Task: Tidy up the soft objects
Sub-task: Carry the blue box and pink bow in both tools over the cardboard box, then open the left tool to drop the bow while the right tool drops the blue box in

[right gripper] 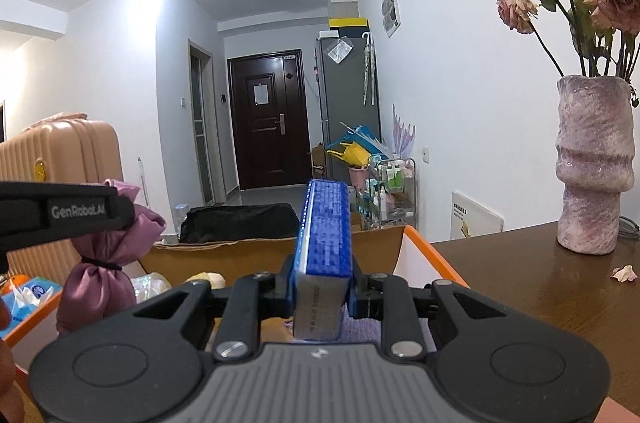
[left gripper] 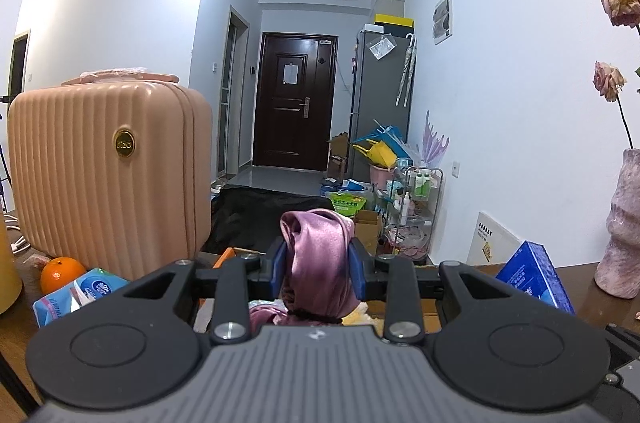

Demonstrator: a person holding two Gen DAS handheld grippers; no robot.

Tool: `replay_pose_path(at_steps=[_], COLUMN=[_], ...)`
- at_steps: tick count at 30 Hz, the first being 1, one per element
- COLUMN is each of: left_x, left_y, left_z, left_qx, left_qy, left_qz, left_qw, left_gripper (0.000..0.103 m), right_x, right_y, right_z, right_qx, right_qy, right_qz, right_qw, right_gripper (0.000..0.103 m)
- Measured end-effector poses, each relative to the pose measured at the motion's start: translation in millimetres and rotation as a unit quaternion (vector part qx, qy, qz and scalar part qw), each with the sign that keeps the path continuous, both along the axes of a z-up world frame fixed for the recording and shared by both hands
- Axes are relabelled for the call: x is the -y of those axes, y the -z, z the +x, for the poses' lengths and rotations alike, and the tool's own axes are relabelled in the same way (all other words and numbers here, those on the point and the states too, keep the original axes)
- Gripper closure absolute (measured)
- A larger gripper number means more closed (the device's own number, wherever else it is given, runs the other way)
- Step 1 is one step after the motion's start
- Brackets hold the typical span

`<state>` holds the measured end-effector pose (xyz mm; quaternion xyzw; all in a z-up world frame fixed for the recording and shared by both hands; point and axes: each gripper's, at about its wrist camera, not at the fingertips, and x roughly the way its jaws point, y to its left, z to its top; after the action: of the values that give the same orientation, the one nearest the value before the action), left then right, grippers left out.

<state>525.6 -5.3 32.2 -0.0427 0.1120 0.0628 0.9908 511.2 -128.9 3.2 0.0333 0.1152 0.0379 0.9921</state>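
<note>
The purple satin pouch point(left gripper: 318, 259), tied with a black band near its lower end, is pinched between the blue pads of the left gripper point(left gripper: 318, 263), whose jaws are closed tight on its upper half; its bunched top rises above the fingertips and its tied bottom hangs below them. From the right wrist view, the same pouch point(right gripper: 100, 263) hangs from the left gripper's black finger point(right gripper: 80, 213) over the left edge of an open cardboard box point(right gripper: 256, 255) with orange-trimmed flaps.

The right gripper point(right gripper: 322, 287) is level and pointed down the room, its jaws clamped on a blue tissue pack point(right gripper: 324, 231) held on edge, which runs forward between and well beyond the fingertips, above the box's opening. Inside the box, below the fingers, lie pale soft items that are hard to identify.

Left of the left fingers sit an orange point(left gripper: 60, 273) and a blue-and-white wipes packet point(left gripper: 86, 293), with a pink ribbed suitcase point(left gripper: 108, 179) behind them. To the right of the right fingers a mottled pink vase point(right gripper: 594, 163) of wilted roses stands on the dark wooden table point(right gripper: 520, 287), a fallen petal point(right gripper: 624, 273) beside it. Beyond the fingertips a hallway ends in a dark door point(right gripper: 266, 119), with a grey fridge point(right gripper: 344, 95) and a cluttered trolley point(right gripper: 392, 191) along the right wall.
</note>
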Motion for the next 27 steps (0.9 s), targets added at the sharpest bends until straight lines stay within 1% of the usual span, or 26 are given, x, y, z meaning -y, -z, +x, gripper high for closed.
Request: replay_pose_path(at_steps=[3,6,7,9,10,11,12,14,16,17,19,27], left_x=[0,-1,-2,-4,-5,-7,-8,-11,-14,-15,-15,-17], left_y=[2,5,6,7,7,7,7,6,5,5,4,4], left_z=[0,1,1,0,0,0,-1,-3,-6,-8,-12,-16], left_qx=[-0.002,-0.008,-0.01,-0.01,-0.01,-0.008,-0.007,-0.003,0.004,0.009,0.017,0.015], left_qy=[-0.002,-0.003,-0.005,-0.015,-0.02,-0.023,-0.025,-0.034,-0.038,-0.041,-0.05,-0.059], left_qz=[0.004,0.006,0.006,0.007,0.009,0.009,0.005,0.001,0.002,0.005,0.012,0.012], left_qw=[1.0,0.9999,0.9999,0.9998,0.9997,0.9997,0.9996,0.9994,0.9993,0.9991,0.9985,0.9981], left_gripper=[0.07,0.066,0.062,0.049,0.037,0.024,0.018,0.0,0.0,0.0,0.0,0.0], right_x=[1,2,3,4,4,4,5,6,6,7,7,9], right_y=[1,2,2,3,3,3,3,2,2,2,2,0], right_z=[3,6,6,6,5,4,3,1,-1,-2,-1,-6], right_qx=[-0.008,-0.02,-0.022,-0.021,-0.019,-0.018,-0.016,-0.009,-0.001,0.001,0.001,0.003], right_qy=[-0.001,-0.002,0.0,0.002,0.003,0.005,0.006,0.011,0.019,0.02,0.02,0.018], right_qz=[-0.001,-0.002,-0.002,0.001,0.002,0.002,0.003,0.005,0.007,0.008,0.007,0.01], right_qw=[1.0,1.0,1.0,1.0,1.0,1.0,1.0,1.0,1.0,1.0,1.0,1.0], right_gripper=[0.08,0.078,0.078,0.07,0.061,0.05,0.044,0.016,0.003,0.002,0.001,0.0])
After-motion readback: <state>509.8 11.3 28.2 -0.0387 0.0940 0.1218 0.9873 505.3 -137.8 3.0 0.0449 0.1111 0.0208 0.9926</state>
